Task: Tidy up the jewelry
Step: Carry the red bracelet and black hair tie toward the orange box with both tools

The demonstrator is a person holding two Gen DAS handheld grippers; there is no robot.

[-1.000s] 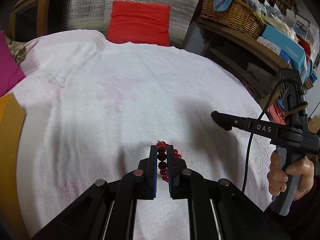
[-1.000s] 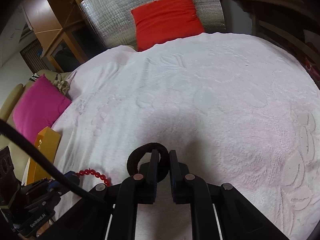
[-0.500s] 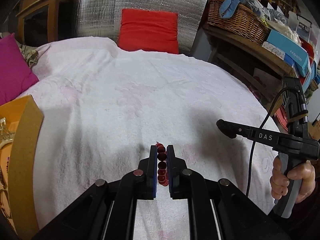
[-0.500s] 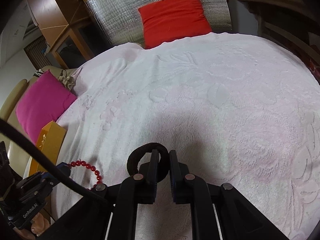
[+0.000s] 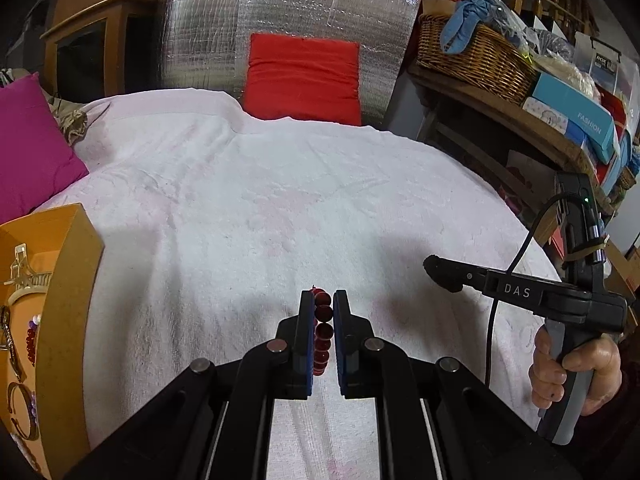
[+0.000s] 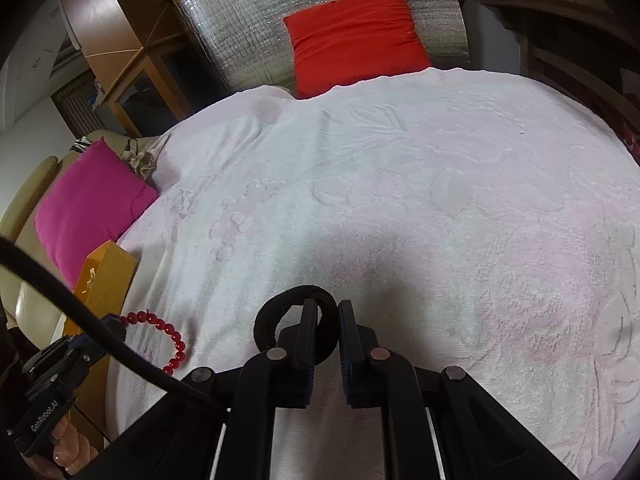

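**Bracelet and hair tie in the tongs, box waiting at the left**

The left gripper [image 5: 323, 336] is clamped on a red bead bracelet [image 5: 322, 330], its beads stacked between the blue pads while the rest of the strand hangs in a loop below, seen from the right wrist camera as a red arc near the box edge. The right gripper [image 6: 324, 344] is closed on a black hair tie [image 6: 294, 312], the ring pinched at one side and standing out to the left of the jaws. Both are held above a white embossed bedspread [image 5: 280, 208]. An orange jewelry box [image 5: 68, 320] sits open at the near left edge of the bed, with a gold hair clip, chains and a bangle already lying inside. A pink cushion [image 5: 28, 148] lies beyond it; a red cushion [image 5: 302, 76] leans against the far silver panel.

The step in hand looks like carrying the bracelet across to the box. Doing it well probably means keeping the pinch firm until the hanging loop has cleared the box's raised wall, lowering over a free patch of the interior so beads do not tangle with the chains, and only then parting the pads. The right hand [image 5: 572, 372] would best hold off to the right until the left withdraws.
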